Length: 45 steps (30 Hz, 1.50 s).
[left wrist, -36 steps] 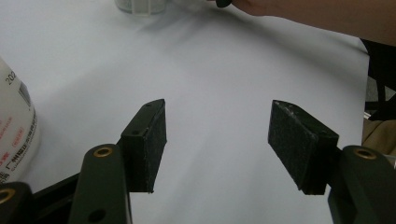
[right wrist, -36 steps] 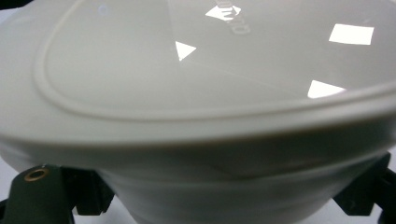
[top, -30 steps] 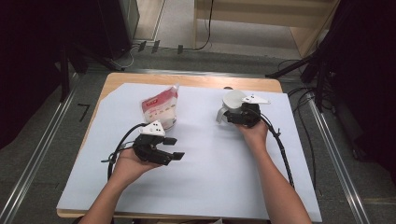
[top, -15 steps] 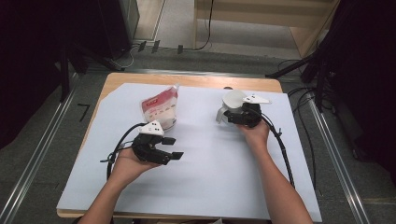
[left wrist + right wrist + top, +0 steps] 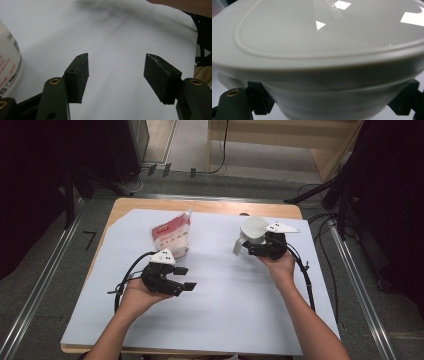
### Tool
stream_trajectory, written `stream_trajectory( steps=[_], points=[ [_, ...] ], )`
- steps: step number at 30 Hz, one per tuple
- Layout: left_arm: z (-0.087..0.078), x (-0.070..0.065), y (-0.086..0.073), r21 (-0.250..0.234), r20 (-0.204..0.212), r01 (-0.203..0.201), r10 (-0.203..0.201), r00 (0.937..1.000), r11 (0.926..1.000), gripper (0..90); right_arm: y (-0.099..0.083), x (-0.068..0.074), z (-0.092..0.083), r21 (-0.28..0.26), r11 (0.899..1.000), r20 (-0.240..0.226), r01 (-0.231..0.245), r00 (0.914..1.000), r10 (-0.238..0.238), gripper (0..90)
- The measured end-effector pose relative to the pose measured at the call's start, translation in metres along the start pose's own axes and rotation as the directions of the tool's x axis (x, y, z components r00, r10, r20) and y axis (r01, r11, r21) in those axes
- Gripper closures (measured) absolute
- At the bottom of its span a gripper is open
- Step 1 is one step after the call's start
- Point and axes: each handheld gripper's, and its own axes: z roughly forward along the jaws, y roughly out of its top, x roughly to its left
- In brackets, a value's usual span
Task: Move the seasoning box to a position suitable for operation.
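My right gripper (image 5: 249, 246) (image 5: 332, 101) is shut on a pale grey lidded container (image 5: 252, 231) (image 5: 319, 50), a jaw pressing on each side of its lower body. It holds the container just above the white sheet (image 5: 225, 315) at the right rear, slightly tilted. My left gripper (image 5: 188, 278) (image 5: 116, 75) hovers over the sheet at the centre left, open, with nothing between its pads. A red and white pouch (image 5: 172, 237) (image 5: 7, 65) lies just behind and to the left of it.
The white sheet covers most of a wooden table (image 5: 210, 206) whose far edge shows. Black cables (image 5: 125, 280) trail from both grippers across the sheet. Metal rails (image 5: 40, 290) run along the floor on both sides.
The right hand has risen a little with the container in its grip, and the container now tilts. The left hand and its open gripper have stayed put.
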Motion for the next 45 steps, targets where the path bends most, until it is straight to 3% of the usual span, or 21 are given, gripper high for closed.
stream_trajectory(
  steps=[2, 5, 7, 12, 19, 28, 33, 45],
  points=[
    [0.001, 0.001, 0.0, 0.004, -0.001, -0.002, 0.002, 1.0, 1.0, 37.9, -0.002, 0.002, -0.003, -0.001, 1.0, -0.013, -0.002, 0.9999, 0.002, 14.5],
    [0.002, 0.002, 0.0, 0.001, 0.001, 0.003, -0.003, 1.0, 1.0, 37.9, -0.011, 0.018, -0.015, 0.021, 0.999, -0.046, 0.031, 0.9985, -0.03, 14.5],
    [0.001, 0.003, 0.001, 0.017, -0.007, -0.002, 0.002, 1.0, 0.9999, 38.0, -0.013, 0.023, -0.018, 0.029, 0.999, -0.053, 0.037, 0.9979, -0.036, 14.5],
    [0.004, 0.003, 0.001, 0.004, -0.005, 0.005, -0.005, 1.0, 1.0, 38.2, -0.028, 0.044, -0.029, 0.029, 0.999, -0.101, 0.039, 0.9942, -0.036, 14.5],
    [0.004, 0.008, 0.0, 0.006, -0.012, 0.01, -0.01, 0.9999, 0.9999, 38.6, -0.038, 0.066, -0.03, 0.044, 0.998, -0.141, 0.052, 0.9889, -0.046, 14.6],
    [0.005, 0.012, -0.001, 0.015, -0.015, 0.015, -0.015, 0.9998, 0.9998, 38.6, -0.048, 0.095, -0.014, 0.047, 0.994, -0.18, 0.103, 0.9792, -0.093, 14.5],
    [0.005, 0.012, -0.001, 0.01, -0.005, 0.019, -0.019, 0.9998, 0.9998, 38.3, -0.053, 0.099, -0.008, 0.044, 0.991, -0.177, 0.125, 0.9775, -0.115, 14.5],
    [0.006, 0.01, -0.001, 0.009, -0.005, 0.021, -0.021, 0.9998, 0.9997, 37.9, -0.053, 0.098, -0.01, 0.067, 0.992, -0.176, 0.105, 0.9801, -0.092, 14.1]
  ],
)
